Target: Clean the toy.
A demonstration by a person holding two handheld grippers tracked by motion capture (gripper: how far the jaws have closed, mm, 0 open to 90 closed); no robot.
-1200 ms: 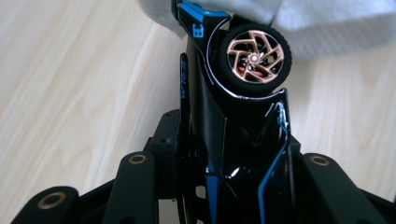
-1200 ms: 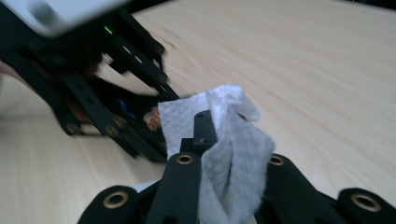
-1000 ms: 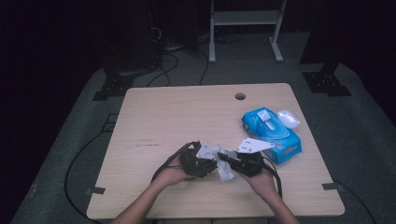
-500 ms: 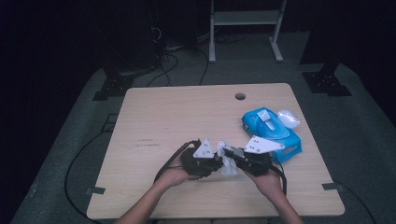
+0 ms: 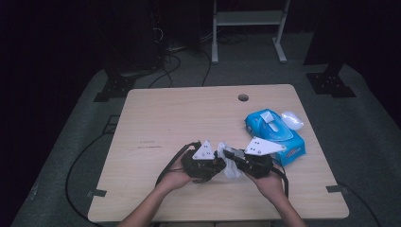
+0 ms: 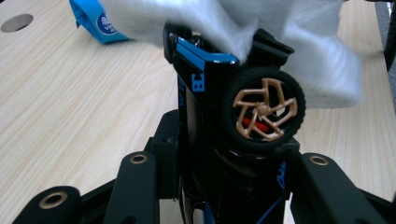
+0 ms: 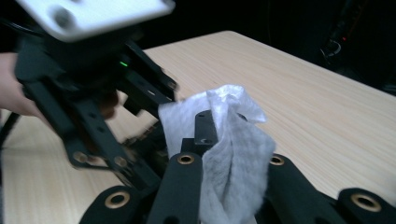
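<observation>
My left tongs (image 5: 218, 163) are clamped on a black-and-blue toy car (image 6: 233, 93), held just above the desk (image 5: 189, 113) near its front edge. My right tongs (image 5: 226, 153) are pinched on a white wipe (image 7: 233, 154) pressed against the car; blue wipe pack (image 5: 274, 132) sits further right.

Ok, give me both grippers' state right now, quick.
Left gripper: closed on the toy car, black and blue with a bronze-spoked wheel.
Right gripper: closed on the white wipe, held against the car.
</observation>
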